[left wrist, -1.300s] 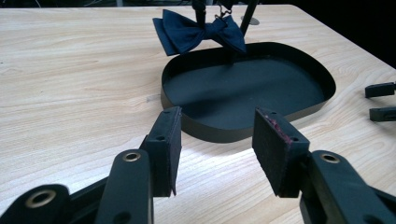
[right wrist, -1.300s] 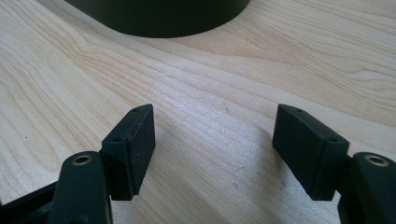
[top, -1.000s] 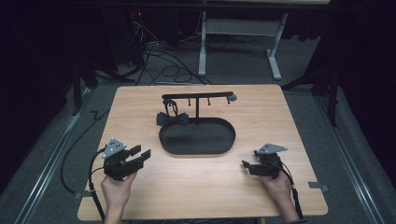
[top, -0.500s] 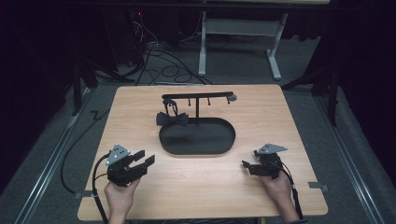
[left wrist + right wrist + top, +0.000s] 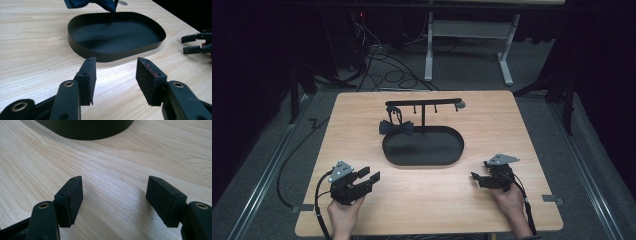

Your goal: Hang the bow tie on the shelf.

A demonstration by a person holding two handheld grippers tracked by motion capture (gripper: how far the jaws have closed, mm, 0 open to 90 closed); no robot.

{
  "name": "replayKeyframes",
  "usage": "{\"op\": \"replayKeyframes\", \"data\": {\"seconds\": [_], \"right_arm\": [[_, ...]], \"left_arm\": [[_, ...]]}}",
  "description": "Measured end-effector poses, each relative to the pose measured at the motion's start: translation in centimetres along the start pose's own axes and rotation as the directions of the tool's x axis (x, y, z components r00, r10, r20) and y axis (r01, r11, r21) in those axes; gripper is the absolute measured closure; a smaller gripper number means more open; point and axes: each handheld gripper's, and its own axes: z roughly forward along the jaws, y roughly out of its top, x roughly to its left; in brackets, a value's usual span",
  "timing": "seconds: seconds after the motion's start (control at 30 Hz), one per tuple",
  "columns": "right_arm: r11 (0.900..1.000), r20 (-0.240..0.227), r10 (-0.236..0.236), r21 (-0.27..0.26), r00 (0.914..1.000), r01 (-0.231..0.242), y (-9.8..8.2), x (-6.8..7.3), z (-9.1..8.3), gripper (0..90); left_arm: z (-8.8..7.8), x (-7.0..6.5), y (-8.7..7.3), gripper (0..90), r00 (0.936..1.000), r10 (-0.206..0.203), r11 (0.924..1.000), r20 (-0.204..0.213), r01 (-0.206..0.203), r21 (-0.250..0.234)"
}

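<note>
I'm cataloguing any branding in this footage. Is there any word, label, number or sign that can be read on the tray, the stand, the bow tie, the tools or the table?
None: no readable text in any view.
The black tray, stand, bow tie, left tool, right tool and wooden table carry no visible lettering.

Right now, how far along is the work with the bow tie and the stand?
Nothing looks done yet: the bow tie hangs at the left end of the stand, above the black tray. Nothing is in hand: the left hand-held gripper and right hand-held gripper sit open near the table's front edge, apart from the tray. Reaching for the bow tie and handling it is all left.
</note>
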Motion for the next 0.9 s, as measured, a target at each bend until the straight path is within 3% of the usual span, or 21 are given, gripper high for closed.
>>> {"op": "replayKeyframes", "data": {"seconds": [0.9], "right_arm": [[1.000, -0.001, -0.002, 0.001, 1.0000, 0.002, 0.0, 0.0, 0.0, 31.1]], "left_arm": [[2.3, -0.1, -2.5, 51.2, 0.9994, -0.033, 0.9981, 0.004, 0.033, 0.053]]}}
